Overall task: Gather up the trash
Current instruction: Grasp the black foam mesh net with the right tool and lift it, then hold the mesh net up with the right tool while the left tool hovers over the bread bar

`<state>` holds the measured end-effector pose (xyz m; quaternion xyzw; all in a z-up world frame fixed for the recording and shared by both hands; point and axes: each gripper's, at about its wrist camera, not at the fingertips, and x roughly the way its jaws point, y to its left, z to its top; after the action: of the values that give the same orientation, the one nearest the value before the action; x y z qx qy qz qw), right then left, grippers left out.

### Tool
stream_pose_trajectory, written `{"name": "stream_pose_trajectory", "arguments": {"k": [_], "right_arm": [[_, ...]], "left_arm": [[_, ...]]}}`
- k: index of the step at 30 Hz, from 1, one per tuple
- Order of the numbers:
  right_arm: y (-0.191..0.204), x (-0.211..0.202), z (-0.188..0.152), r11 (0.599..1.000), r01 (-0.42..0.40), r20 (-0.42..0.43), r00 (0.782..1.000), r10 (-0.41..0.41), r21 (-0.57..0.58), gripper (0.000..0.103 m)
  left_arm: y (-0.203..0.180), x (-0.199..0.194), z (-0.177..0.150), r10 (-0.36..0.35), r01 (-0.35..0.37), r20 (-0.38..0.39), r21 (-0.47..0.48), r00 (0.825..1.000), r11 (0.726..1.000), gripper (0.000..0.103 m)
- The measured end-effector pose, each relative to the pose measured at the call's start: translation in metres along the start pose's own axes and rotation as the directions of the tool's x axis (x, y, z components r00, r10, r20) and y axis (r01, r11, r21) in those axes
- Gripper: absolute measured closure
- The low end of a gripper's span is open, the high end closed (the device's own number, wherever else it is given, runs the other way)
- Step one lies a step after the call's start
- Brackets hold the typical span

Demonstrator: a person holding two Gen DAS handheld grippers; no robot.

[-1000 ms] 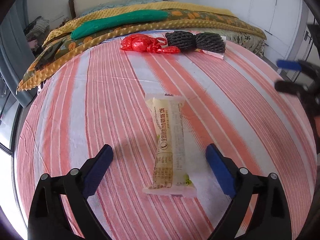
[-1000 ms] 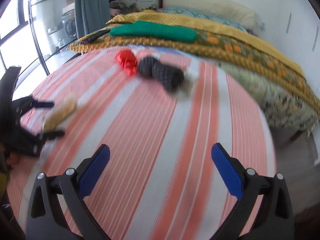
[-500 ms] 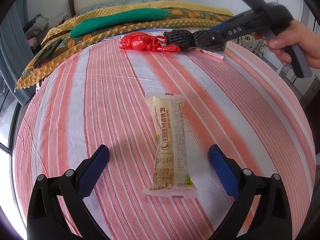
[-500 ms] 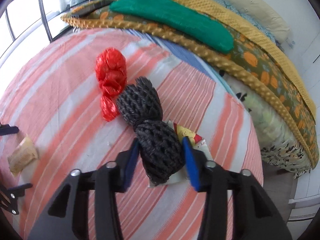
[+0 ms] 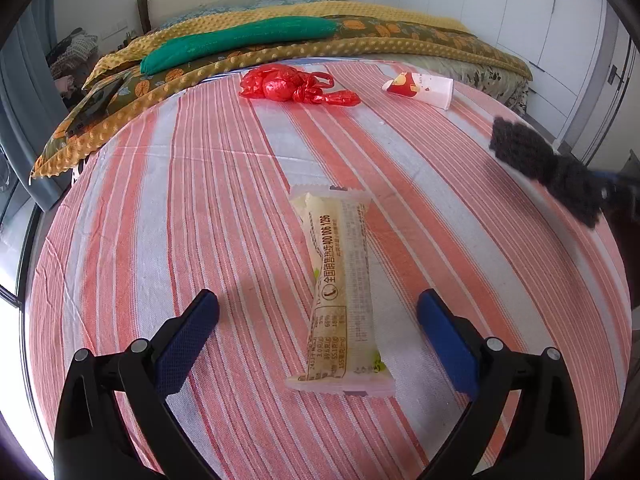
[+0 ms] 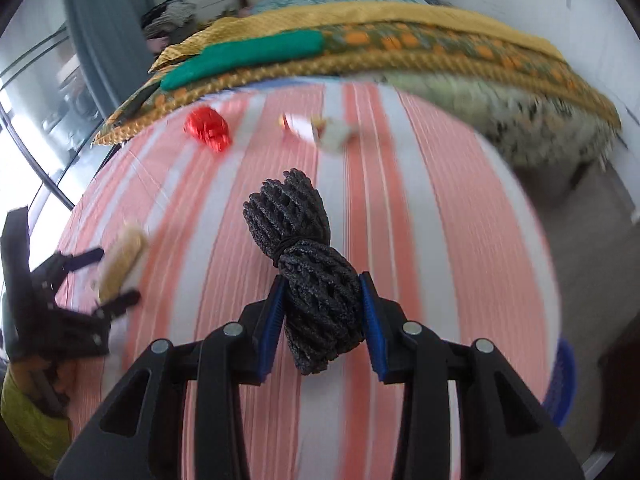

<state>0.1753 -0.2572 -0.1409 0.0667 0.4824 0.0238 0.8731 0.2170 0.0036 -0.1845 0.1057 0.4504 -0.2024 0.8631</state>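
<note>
Carrying the black foam net point(image 6: 316, 276) is the step in hand, as I judge it: the right gripper point(image 6: 322, 312) has its jaws pinching the lower half of the net, which is tied at the waist by a thin band, and the upper half stands free above the striped cloth. From the left wrist view the net point(image 5: 548, 168) hangs at the right edge of the round table point(image 5: 120, 208), clear of the cloth. To do this well, the grip should stay firm but not crush harder, since the foam is soft and springy and could squirm out if the hold slackens; a steady carry with no swinging suits it, as the right view is blurred with motion.

The left gripper point(image 5: 318, 336) hovers with its jaws spread wide on either side of the cream snack wrapper point(image 5: 342, 292), which lies flat on the cloth, not yet touched. Farther off lie the crumpled red bag point(image 5: 288, 86) and, well apart from it, a paper cup point(image 5: 420, 88) on its side.

As for containers, a blue rim point(image 6: 562, 384) shows at the lower right of the right view; it may be a basket, but I cannot tell, nor what is in it. The cup's inside is not visible. Beyond the table is a bed point(image 5: 360, 36) with a green cushion point(image 5: 240, 38).
</note>
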Motion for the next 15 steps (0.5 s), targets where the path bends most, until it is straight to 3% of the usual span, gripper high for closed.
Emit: {"name": "stream_pose_trajectory", "arguments": {"k": [3,5,7,15], "right_arm": [[0.020,0.000,-0.036,0.997,-0.073,0.016,0.997,0.073,0.023,0.059],[0.034,-0.006,-0.047,0.994,-0.109,0.042,0.993,0.109,0.003,0.032],[0.042,-0.005,-0.055,0.995,-0.100,0.044,0.994,0.100,-0.015,0.018],[0.060,0.016,-0.065,0.975,-0.031,0.015,0.999,0.035,-0.221,0.013]], "left_arm": [[0.000,0.000,0.000,0.000,0.000,0.000,0.000,1.000,1.000,0.006],[0.000,0.000,0.000,0.000,0.000,0.000,0.000,1.000,1.000,0.006],[0.000,0.000,0.000,0.000,0.000,0.000,0.000,1.000,1.000,0.006],[0.000,0.000,0.000,0.000,0.000,0.000,0.000,1.000,1.000,0.006]]}}
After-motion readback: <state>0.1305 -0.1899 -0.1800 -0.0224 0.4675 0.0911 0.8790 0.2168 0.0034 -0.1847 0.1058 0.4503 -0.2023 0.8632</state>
